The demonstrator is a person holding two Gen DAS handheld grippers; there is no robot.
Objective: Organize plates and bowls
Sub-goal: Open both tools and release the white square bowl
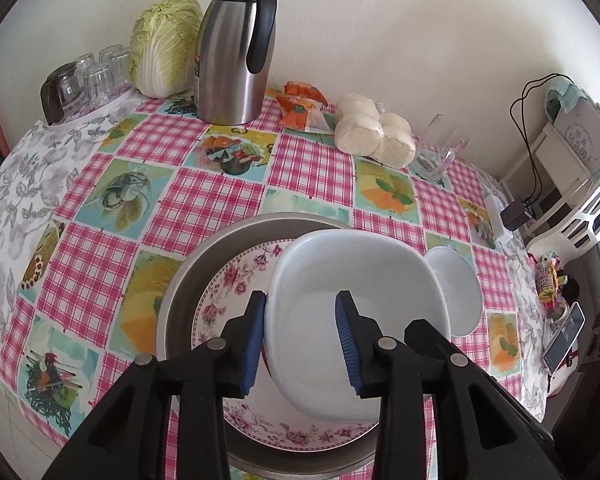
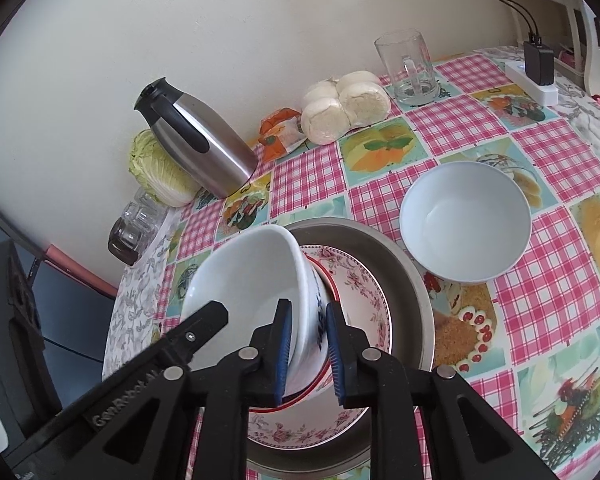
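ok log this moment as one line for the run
stage: stacking | left gripper: open astride rim of white bowl with blue lettering | right gripper: open astride opposite rim | under it: floral plate in metal pan
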